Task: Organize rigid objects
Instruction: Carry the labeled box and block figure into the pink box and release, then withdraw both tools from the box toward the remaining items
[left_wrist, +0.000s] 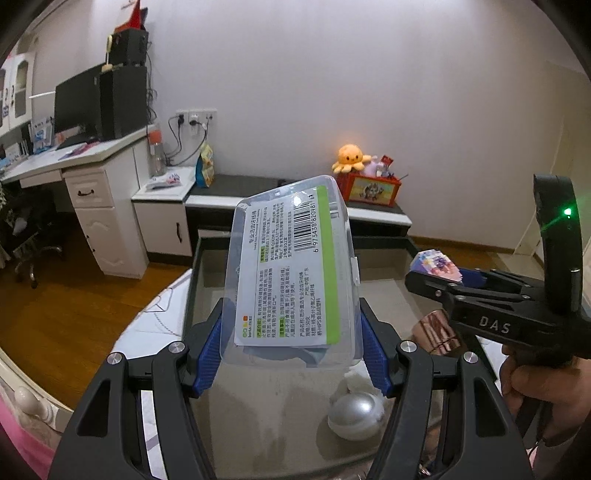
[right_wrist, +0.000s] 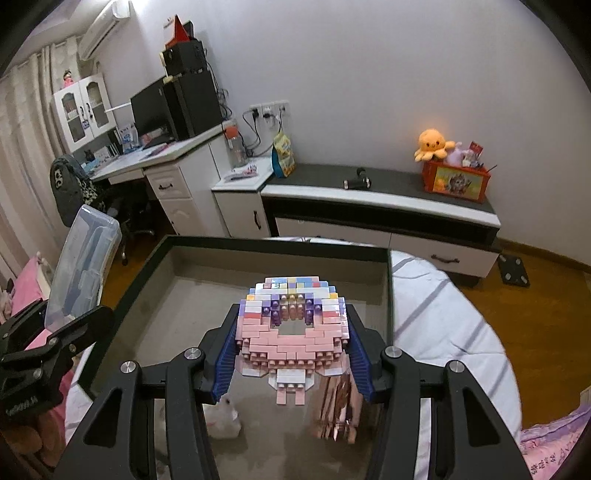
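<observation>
Barcode label (left_wrist: 295, 258) — left view only, dumbbell (right_wrist: 357, 182) — right.

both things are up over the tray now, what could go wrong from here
1. The brick model is held only by its sides in the right hand-held gripper; squeezing or bumping might pop bricks loose.
2. The clear plastic box sticks far out past the left hand-held gripper, so it may pivot or slip.
3. Lowering either could hit the silver ball in the tray.

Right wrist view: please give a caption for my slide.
Right gripper holds a pastel toy-brick ring above a dark-rimmed tray.
</observation>
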